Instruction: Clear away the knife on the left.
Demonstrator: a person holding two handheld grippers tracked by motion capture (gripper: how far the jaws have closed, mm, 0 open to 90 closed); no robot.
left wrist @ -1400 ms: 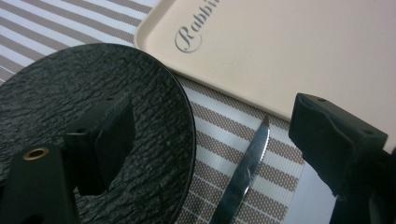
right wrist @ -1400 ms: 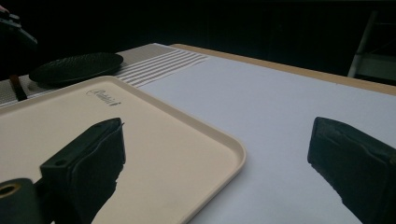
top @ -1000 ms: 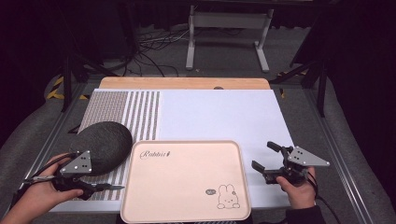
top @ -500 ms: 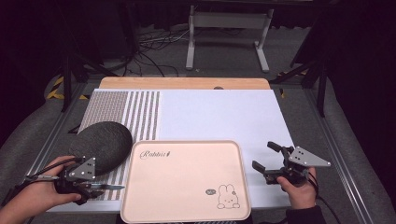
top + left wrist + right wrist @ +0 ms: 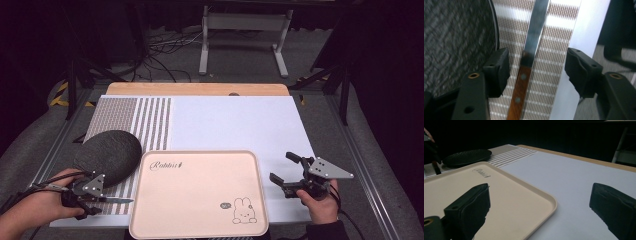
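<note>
While the left tool straddles the knife, jaws closing in but not yet touching, the knife runs lengthwise between them at lower left of the high view; the right tool gapes idle.

Bright lit table, dark surroundings, soft blur

Script word "Rabbit", dark cursive, on pink tray, near tray's far-left corner; small mark follows word, too small to read. Same script visible on tray in right gripper view, near far edge, letters too blurred to read. Rabbit drawing with small dark speech bubble near tray's near-right corner; bubble's text illegible.
</note>
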